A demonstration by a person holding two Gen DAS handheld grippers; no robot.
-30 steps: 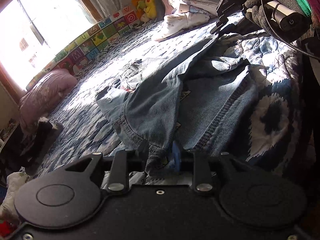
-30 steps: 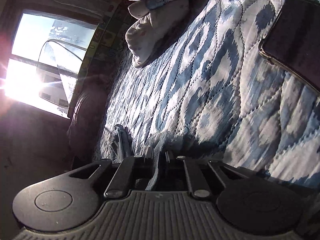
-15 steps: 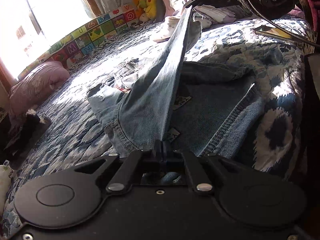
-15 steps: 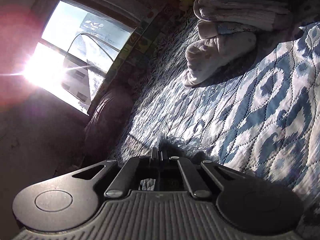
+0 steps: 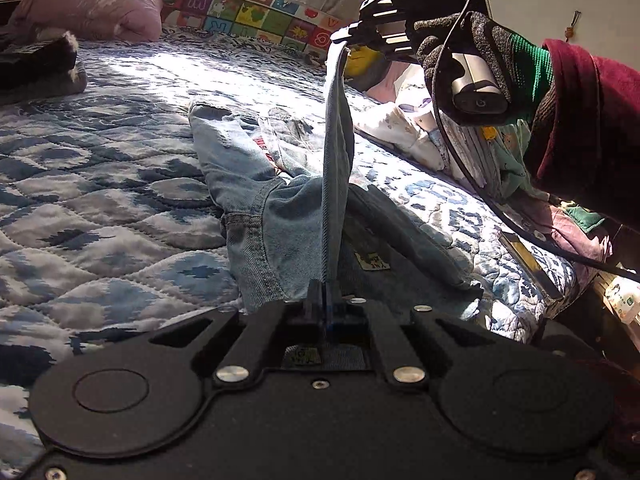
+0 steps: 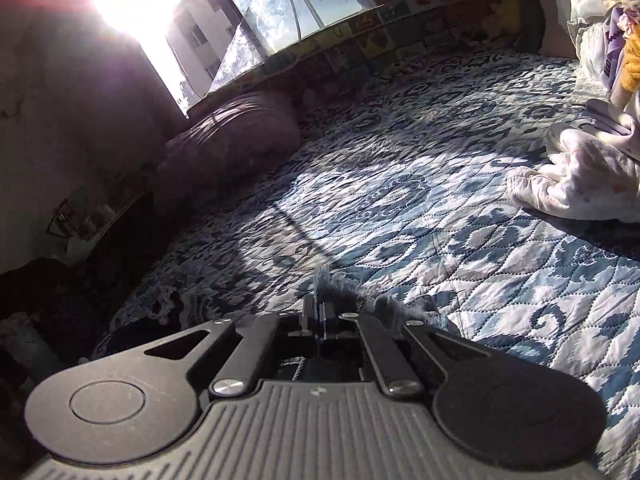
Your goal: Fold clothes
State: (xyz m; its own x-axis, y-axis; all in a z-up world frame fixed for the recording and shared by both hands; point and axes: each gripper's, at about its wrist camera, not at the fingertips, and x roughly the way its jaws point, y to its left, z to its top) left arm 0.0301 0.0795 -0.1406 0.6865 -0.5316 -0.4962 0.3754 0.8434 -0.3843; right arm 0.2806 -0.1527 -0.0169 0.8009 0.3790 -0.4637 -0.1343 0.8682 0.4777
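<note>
A pair of light blue jeans [image 5: 256, 184] lies on the blue-and-white quilted bed [image 5: 100, 184]. One denim edge [image 5: 334, 168] is stretched taut and lifted between both grippers. My left gripper [image 5: 325, 294] is shut on its near end. My right gripper [image 5: 345, 38], held by a gloved hand [image 5: 480, 60], is shut on the far end, well above the bed. In the right wrist view the right gripper [image 6: 320, 312] pinches a frayed denim hem [image 6: 344, 286].
A pink pillow [image 5: 92, 4] and an alphabet play mat [image 5: 240, 12] line the far side by the window. Stacked folded clothes [image 5: 460, 136] lie at the right, pale garments [image 6: 580, 176] too. A phone [image 5: 528, 264] rests near the bed's right edge.
Both grippers have risen, lifting the denim edge higher off the bed and pulling it taut. The right gripper swung level, now looking across the bed toward the window.
</note>
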